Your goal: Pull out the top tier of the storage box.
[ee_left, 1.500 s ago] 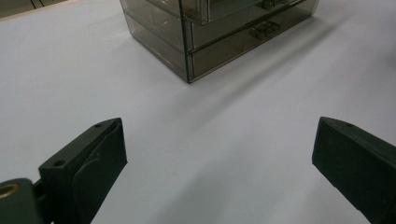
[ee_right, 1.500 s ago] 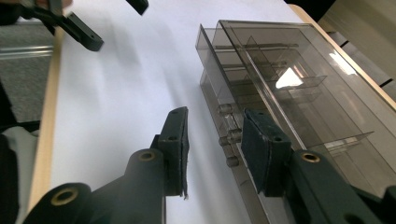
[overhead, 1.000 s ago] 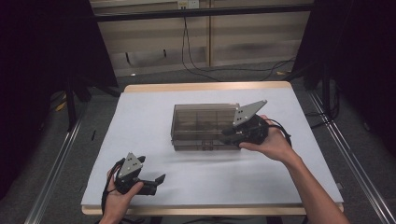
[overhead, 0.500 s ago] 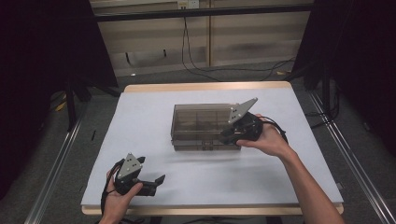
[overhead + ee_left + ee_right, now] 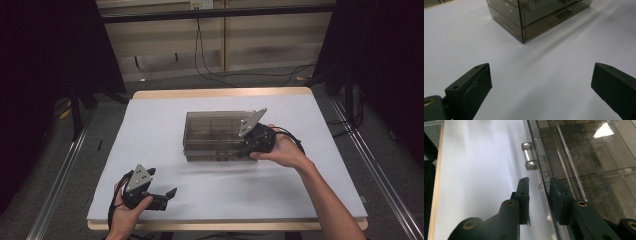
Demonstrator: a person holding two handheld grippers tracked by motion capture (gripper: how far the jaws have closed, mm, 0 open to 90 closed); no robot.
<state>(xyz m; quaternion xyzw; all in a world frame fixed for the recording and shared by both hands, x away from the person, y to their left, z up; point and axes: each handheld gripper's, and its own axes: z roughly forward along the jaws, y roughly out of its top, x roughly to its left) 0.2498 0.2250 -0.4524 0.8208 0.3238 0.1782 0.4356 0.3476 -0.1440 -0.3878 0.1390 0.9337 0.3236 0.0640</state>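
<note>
Closing on the front wall of the smoky plastic box [image 5: 215, 132], the right tongs [image 5: 539, 195] stand narrow and should pinch squarely near the clear knob [image 5: 529, 159]; left tongs [image 5: 541, 82] rest wide apart at the table [image 5: 165, 120] near edge

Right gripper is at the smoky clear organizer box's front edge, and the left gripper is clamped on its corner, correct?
Not quite. The left gripper rests apart near the table's front edge, jaws wide open on nothing, per the left gripper view. The right gripper is at the organizer box.

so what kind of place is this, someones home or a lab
Most likely a lab or recording setup, not a home. A bare white table stands in a dark curtained bay, loose cables run down the wall behind, and a person works handheld grippers beside a smoky plastic drawer box.
</note>
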